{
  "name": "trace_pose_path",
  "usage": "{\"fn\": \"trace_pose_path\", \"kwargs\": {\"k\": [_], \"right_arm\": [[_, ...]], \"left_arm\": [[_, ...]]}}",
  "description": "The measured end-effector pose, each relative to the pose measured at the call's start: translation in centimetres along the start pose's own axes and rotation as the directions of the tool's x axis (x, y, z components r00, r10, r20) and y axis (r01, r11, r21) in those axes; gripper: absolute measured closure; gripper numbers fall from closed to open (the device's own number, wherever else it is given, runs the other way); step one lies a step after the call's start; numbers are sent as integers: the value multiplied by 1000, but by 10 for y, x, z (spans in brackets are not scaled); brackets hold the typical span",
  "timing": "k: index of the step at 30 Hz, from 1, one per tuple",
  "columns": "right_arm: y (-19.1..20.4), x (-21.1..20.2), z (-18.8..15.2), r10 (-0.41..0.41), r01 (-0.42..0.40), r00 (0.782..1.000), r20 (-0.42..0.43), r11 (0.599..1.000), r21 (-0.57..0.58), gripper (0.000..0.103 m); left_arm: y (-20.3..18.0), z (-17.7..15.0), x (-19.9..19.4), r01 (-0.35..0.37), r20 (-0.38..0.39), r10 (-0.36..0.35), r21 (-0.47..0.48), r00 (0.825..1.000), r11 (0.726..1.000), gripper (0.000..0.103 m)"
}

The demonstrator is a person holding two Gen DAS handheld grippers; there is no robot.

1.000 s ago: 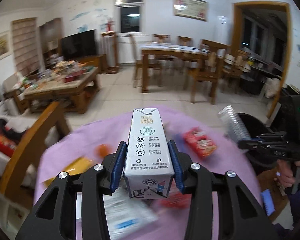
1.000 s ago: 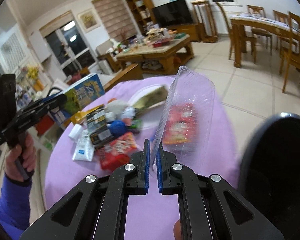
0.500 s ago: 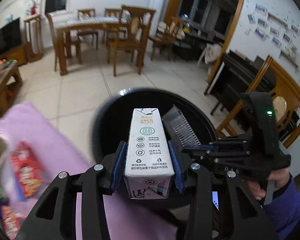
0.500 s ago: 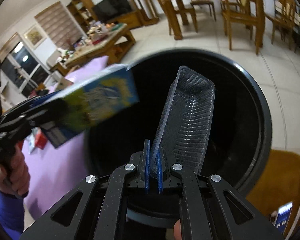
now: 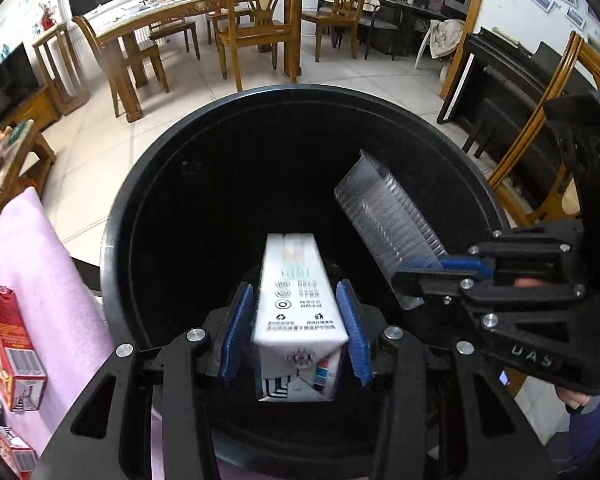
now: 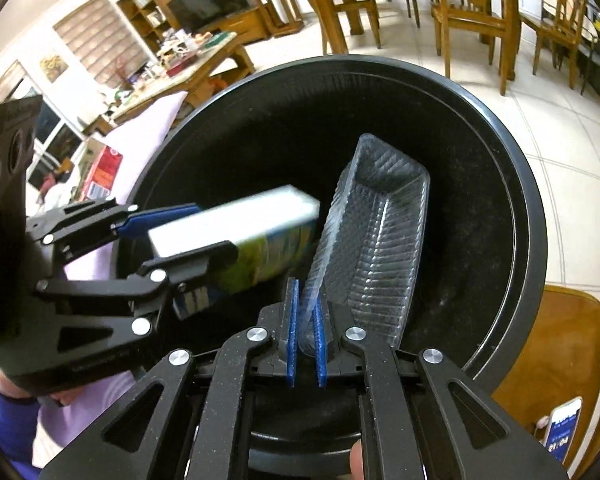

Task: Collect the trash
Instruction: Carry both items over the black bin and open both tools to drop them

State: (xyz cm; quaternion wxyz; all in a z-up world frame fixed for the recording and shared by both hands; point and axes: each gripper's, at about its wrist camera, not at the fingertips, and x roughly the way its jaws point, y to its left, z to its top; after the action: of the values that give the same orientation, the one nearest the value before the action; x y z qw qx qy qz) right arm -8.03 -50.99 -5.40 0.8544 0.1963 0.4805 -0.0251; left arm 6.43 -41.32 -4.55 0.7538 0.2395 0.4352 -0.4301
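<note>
A white milk carton (image 5: 292, 264) stands between the blue pads of my left gripper (image 5: 294, 288), over the mouth of a round black bin (image 5: 300, 92). The jaws are opening; gaps show on both sides of the carton, which is blurred. My right gripper (image 6: 305, 284) is over the same bin (image 6: 532, 220), and its jaws are opening too. The thin rim of a clear plastic tray (image 6: 376, 224) still sits between its pads. Each view shows the other hand: the right gripper (image 5: 400, 276) with the tray (image 5: 384, 216), and the left gripper (image 6: 216, 228) with the carton (image 6: 240, 220).
A table with a purple cloth (image 5: 40, 264) borders the bin on the left and carries red boxes (image 5: 8, 340). A wooden chair (image 5: 540, 140) stands close on the bin's right side, with a phone (image 6: 562, 428) on it. Dining chairs and tiled floor lie beyond.
Both grippers swung from the purple table to above the black bin and dipped toward it. The left jaws have widened and the carton has slipped lower. The right pads have parted slightly.
</note>
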Motion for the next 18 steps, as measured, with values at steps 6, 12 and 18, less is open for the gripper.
{"fn": "trace_pose_path", "kwargs": {"k": [6, 12, 18], "right_arm": [[12, -16, 3, -34, 36, 997, 63, 999, -30, 48], [26, -39, 9, 12, -6, 986, 164, 999, -41, 23], [84, -43, 20, 71, -44, 983, 171, 987, -155, 6]], "left_arm": [[6, -12, -26, -38, 98, 40, -17, 994, 999, 11], [28, -40, -79, -64, 244, 86, -99, 966, 993, 5], [80, -90, -144, -99, 368, 180, -229, 912, 968, 5]]}}
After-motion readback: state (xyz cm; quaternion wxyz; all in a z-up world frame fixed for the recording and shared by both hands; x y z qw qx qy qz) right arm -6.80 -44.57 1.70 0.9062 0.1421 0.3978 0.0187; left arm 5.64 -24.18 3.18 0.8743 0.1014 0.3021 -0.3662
